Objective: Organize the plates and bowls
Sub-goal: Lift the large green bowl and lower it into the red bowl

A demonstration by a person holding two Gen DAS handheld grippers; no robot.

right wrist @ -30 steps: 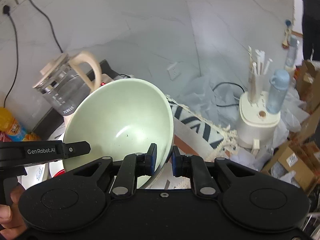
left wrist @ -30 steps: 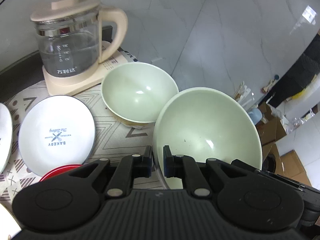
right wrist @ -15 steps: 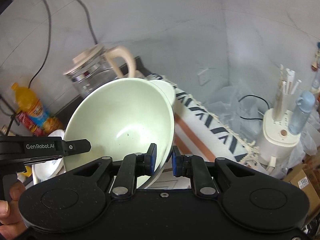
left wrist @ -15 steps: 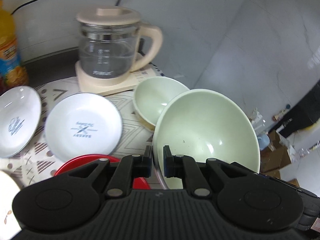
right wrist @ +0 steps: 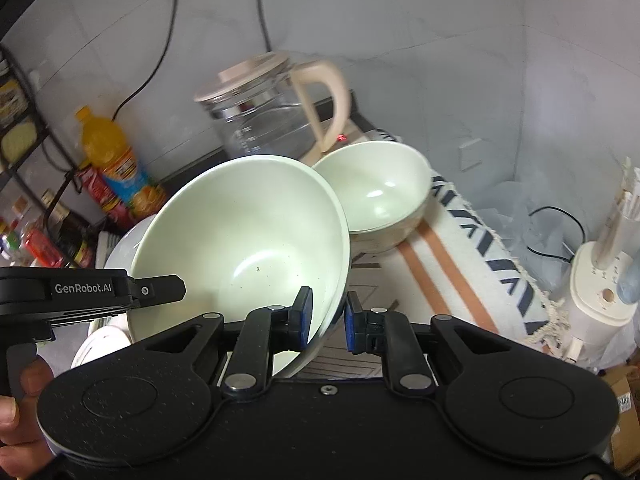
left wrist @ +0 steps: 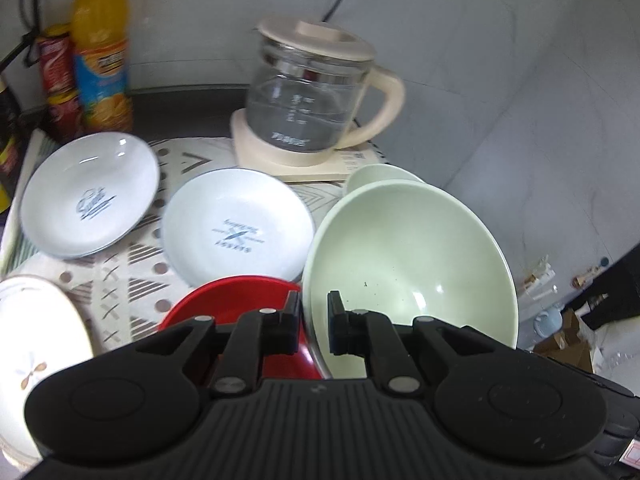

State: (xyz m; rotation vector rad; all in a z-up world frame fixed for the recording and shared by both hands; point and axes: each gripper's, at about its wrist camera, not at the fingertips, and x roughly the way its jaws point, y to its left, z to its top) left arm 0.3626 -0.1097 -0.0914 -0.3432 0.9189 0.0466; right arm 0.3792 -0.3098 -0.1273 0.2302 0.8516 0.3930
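Marble-walled worktop (left wrist: 188,160): large green bowl (right wrist: 240,232) is held tilted above the plates, rim pinched by both left hand-held gripper (left wrist: 313,322) and right hand-held gripper (right wrist: 326,318); smaller green bowl (right wrist: 378,192) sits behind.

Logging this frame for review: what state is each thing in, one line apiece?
Large green bowl: lifted, tilted, empty, rim clamped on both sides.
Left gripper: shut on its rim.
Right gripper: shut on its rim.
Small green bowl: upright on the cloth, empty.
Red bowl: resting, partly hidden.
White plates: flat, empty.
Kettle: lid on, on its base.
Bottle: upright.
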